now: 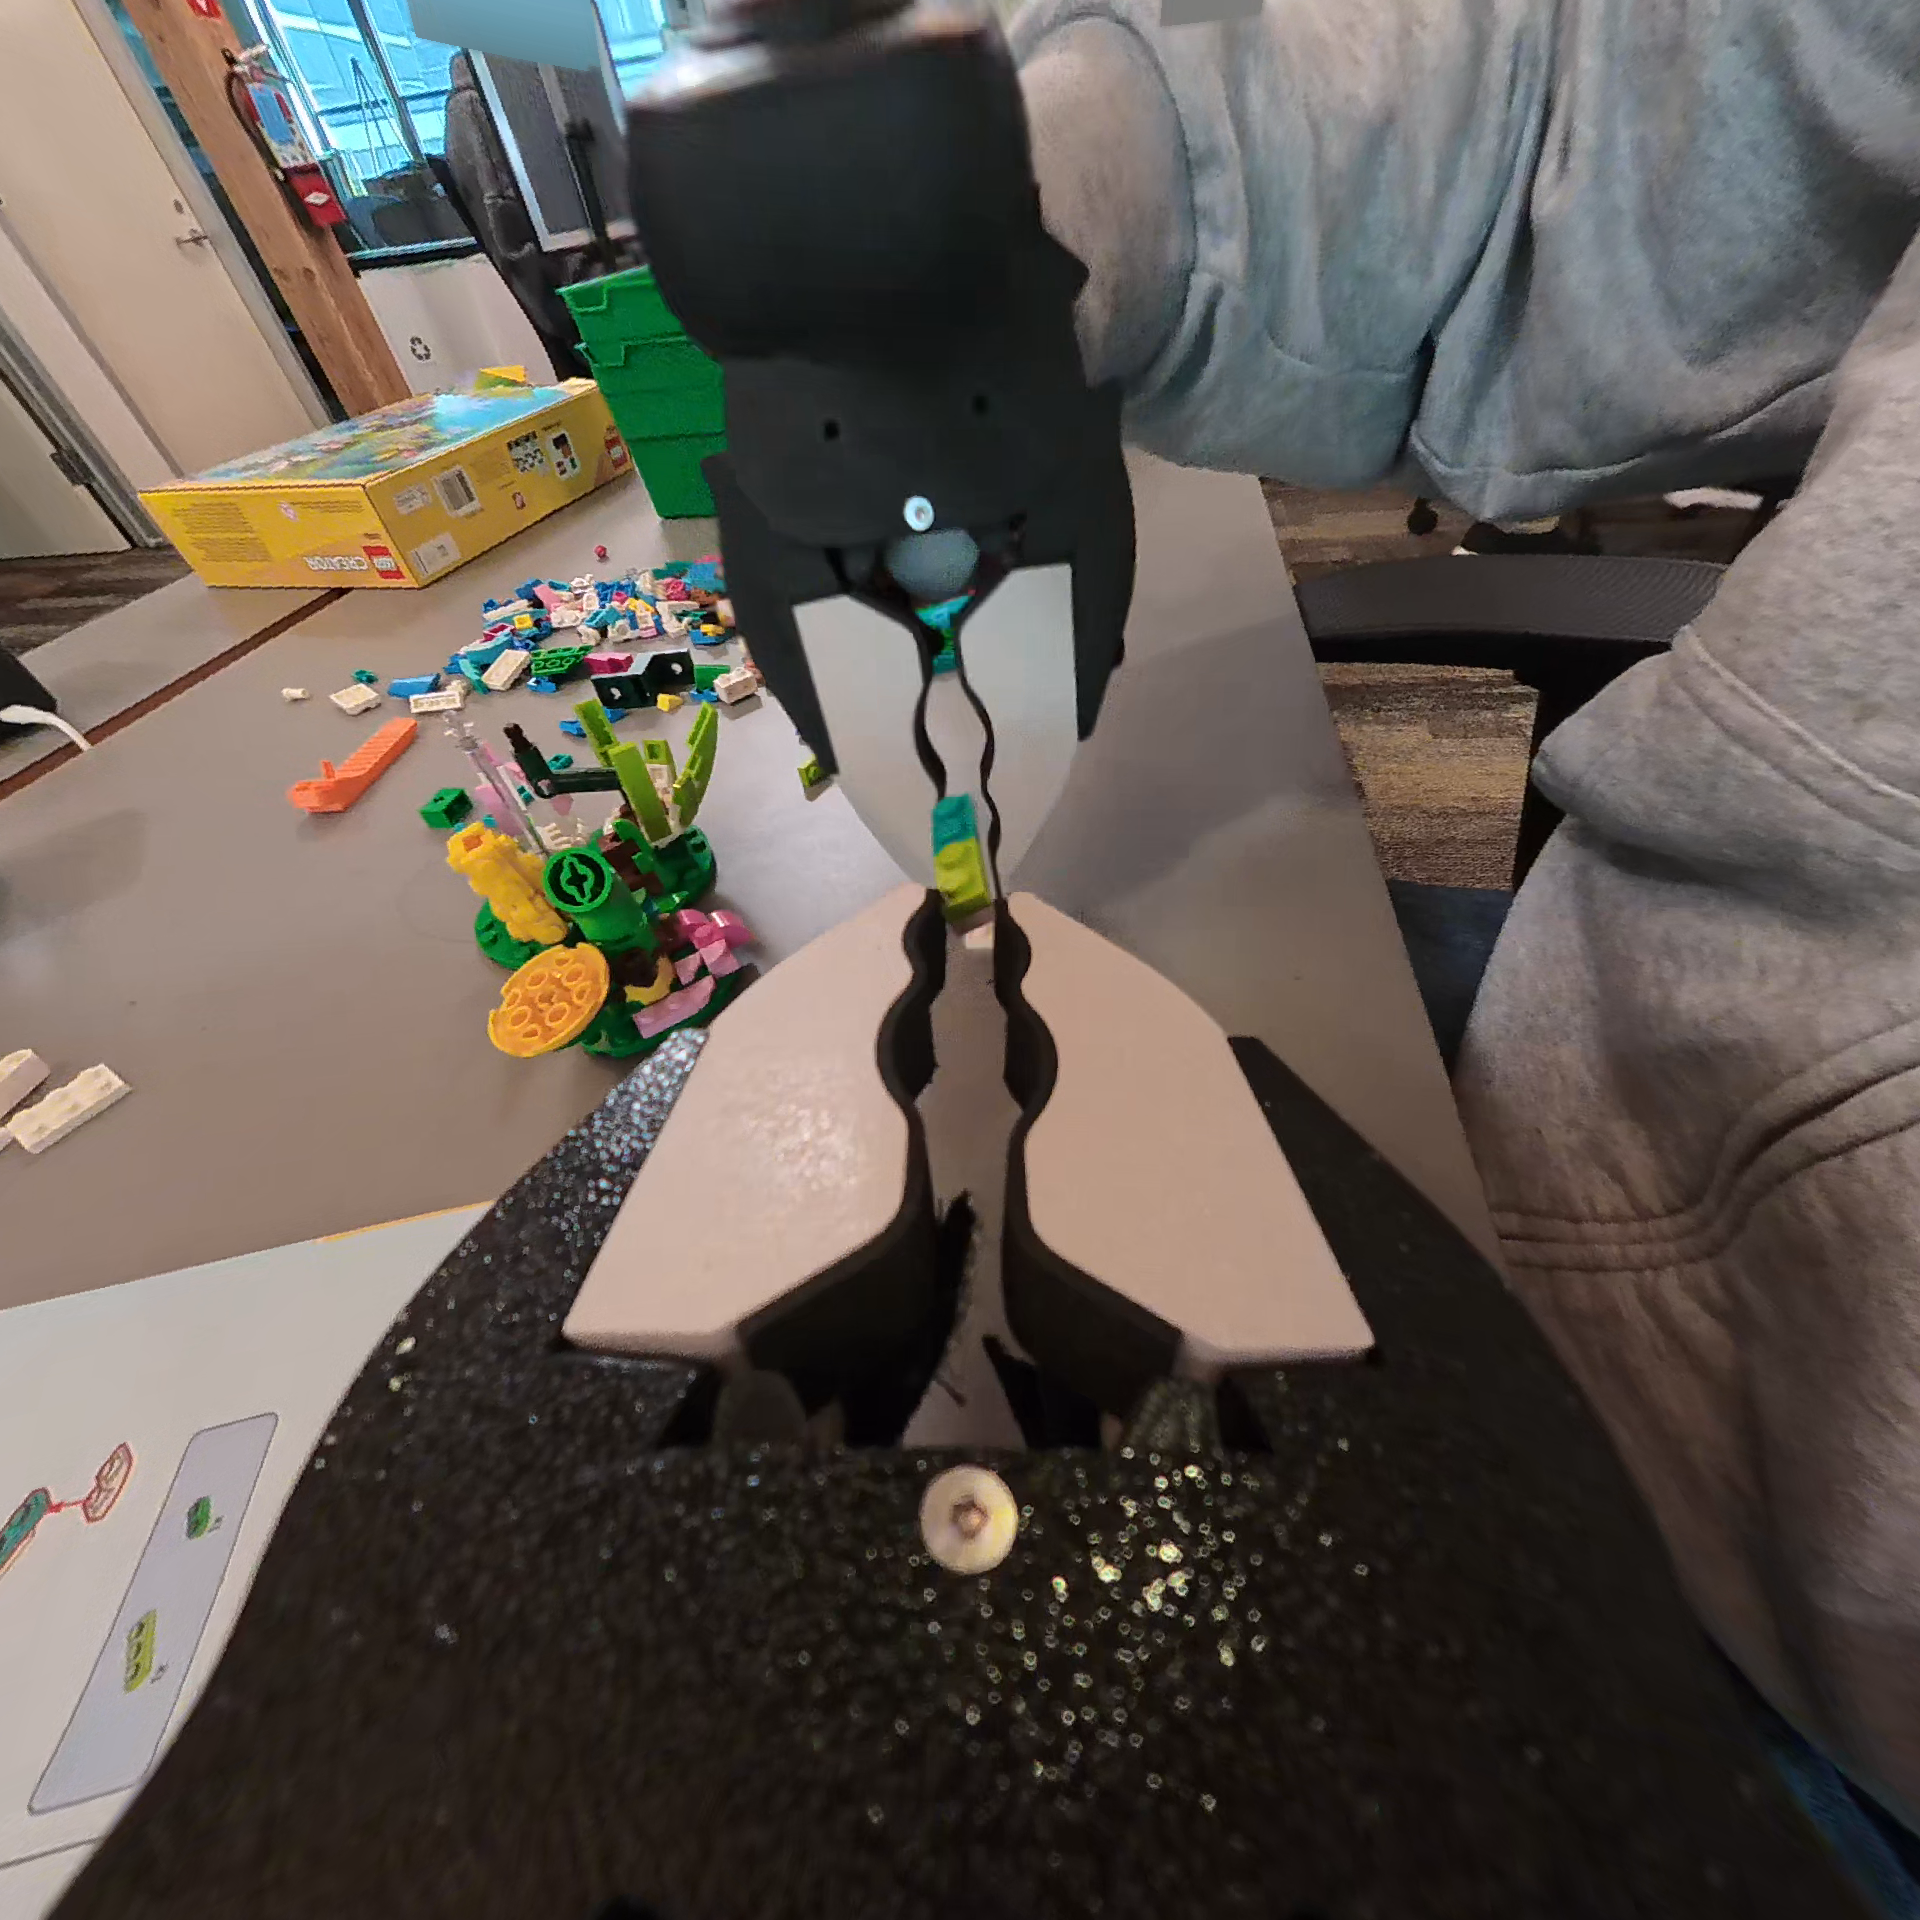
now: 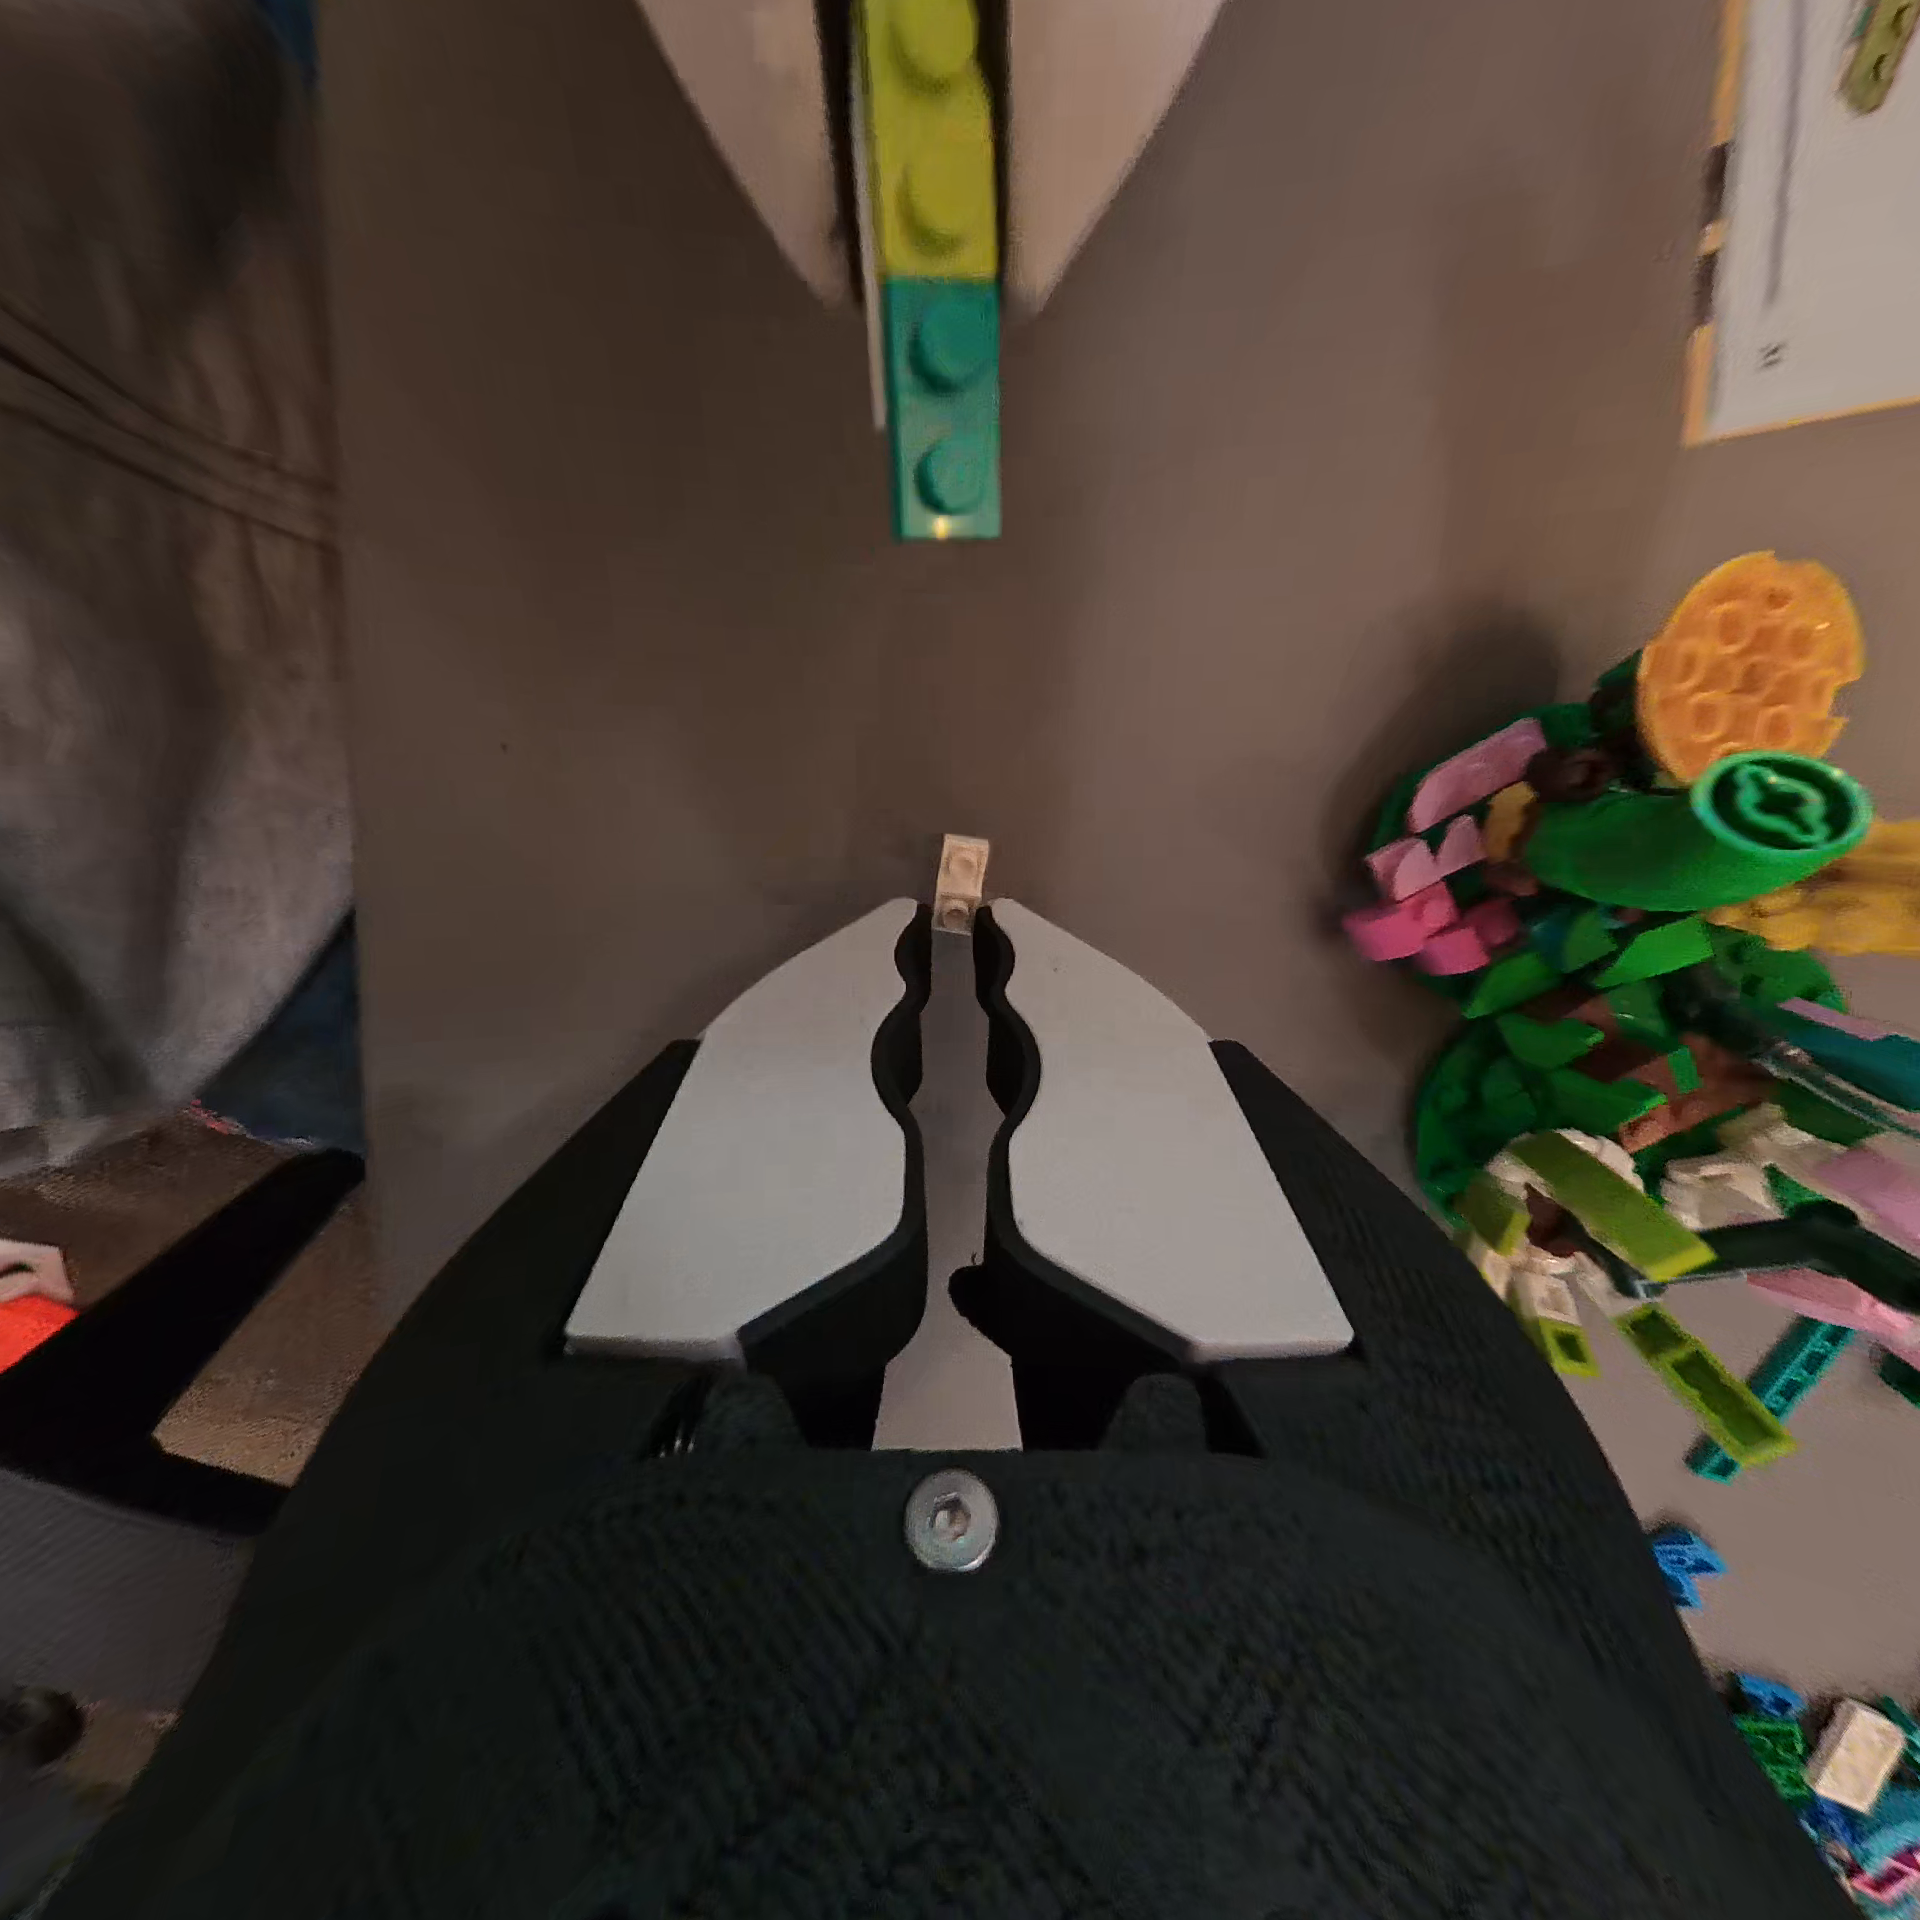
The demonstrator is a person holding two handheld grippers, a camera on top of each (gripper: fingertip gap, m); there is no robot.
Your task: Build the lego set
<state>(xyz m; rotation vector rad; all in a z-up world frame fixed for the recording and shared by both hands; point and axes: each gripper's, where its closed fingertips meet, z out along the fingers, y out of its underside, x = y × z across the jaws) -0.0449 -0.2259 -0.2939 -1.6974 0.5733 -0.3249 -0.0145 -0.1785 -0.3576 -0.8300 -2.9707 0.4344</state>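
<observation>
Left wrist view: the left gripper (image 1: 971, 914) is clamped on a narrow strip (image 1: 958, 857) of lime and teal plates, which sticks out past its tips toward the right gripper (image 1: 961, 774) facing it just ahead. The strip's far end sits between that gripper's wavy pads, so contact there is hard to judge. To the left of the tips, on the grey bench (image 1: 260, 935), stands the flower model (image 1: 597, 894); farther off lie loose bricks (image 1: 592, 634) and a yellow box (image 1: 395, 483).

Right wrist view: the right gripper (image 2: 958, 906) pinches a small tan piece (image 2: 961, 878) at its tips. Straight ahead and apart from it, the lime and teal strip (image 2: 940, 312) projects from the left gripper (image 2: 930, 156), whose body is cut off by the top edge. The flower model (image 2: 1662, 987) lies blurred to the right.
</observation>
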